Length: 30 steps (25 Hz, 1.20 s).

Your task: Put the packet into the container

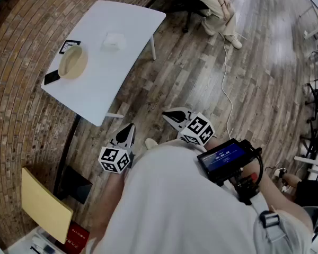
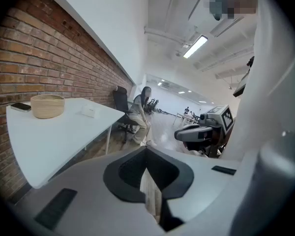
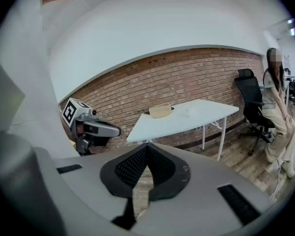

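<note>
**A:** How far along is it?

**B:** Not begun, I'd say. The packet [image 1: 113, 41] lies on the table [image 1: 103, 86], well apart from the container [image 1: 72, 62], which looks empty from above.

**A:** And the tongs?

**B:** The left tongs [image 2: 146, 154] are pressed together on nothing. The right tongs [image 3: 147, 149] are the same, closed and empty. Both hang near the person's body, well short of the table.

**A:** So what's left?

**B:** All of it: walk up, pinch the packet, carry it left, let it go in the container.

**A:** What's the packet like?

**B:** Small, white and flat, roughly rectangular, lying right of the woven bowl and a little farther. It's too far away to tell any finer detail.
</note>
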Available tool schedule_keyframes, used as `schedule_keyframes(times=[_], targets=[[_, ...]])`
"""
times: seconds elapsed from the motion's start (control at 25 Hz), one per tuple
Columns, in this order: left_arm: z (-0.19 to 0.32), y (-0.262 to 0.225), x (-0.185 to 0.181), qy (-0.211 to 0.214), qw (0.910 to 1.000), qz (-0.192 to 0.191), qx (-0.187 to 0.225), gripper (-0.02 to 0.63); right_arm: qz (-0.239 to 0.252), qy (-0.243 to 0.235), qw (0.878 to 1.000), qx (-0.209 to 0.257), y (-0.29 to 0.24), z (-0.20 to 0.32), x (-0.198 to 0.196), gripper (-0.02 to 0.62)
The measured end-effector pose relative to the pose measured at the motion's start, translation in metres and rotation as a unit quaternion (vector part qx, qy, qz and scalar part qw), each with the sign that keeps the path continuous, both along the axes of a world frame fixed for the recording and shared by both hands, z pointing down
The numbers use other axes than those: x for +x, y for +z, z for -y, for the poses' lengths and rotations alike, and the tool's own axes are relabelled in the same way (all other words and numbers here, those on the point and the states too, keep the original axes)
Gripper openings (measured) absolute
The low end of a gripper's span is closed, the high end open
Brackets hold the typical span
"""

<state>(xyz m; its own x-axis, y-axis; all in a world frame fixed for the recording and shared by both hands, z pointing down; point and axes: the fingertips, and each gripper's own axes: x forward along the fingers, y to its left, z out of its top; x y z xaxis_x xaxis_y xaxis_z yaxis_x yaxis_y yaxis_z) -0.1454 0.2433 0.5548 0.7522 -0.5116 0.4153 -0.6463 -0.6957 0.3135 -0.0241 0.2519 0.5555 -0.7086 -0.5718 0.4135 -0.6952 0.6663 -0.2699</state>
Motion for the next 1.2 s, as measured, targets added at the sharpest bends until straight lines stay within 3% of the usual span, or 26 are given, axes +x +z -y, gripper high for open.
schedule_keyframes(times=[0.16,0.56,1.0,1.2], targets=[[-0.007,-0.001,0.017,-0.003,1.0,0.004,-0.002,0.008,0.023,0.022,0.999,0.009,-0.008,0.0,0.022,0.006],[-0.005,-0.002,0.037,-0.023,0.9996,0.014,0.0,0.009,0.012,-0.004,0.999,0.033,-0.012,0.0,0.043,0.006],[-0.018,0.004,0.064,-0.036,0.9989,0.03,-0.006,0.009,0.008,-0.014,1.0,0.018,0.003,-0.01,0.07,0.006],[-0.016,0.01,0.095,-0.026,0.9986,0.042,-0.016,0.008,0.004,-0.002,1.0,0.004,0.019,-0.002,0.101,0.006]])
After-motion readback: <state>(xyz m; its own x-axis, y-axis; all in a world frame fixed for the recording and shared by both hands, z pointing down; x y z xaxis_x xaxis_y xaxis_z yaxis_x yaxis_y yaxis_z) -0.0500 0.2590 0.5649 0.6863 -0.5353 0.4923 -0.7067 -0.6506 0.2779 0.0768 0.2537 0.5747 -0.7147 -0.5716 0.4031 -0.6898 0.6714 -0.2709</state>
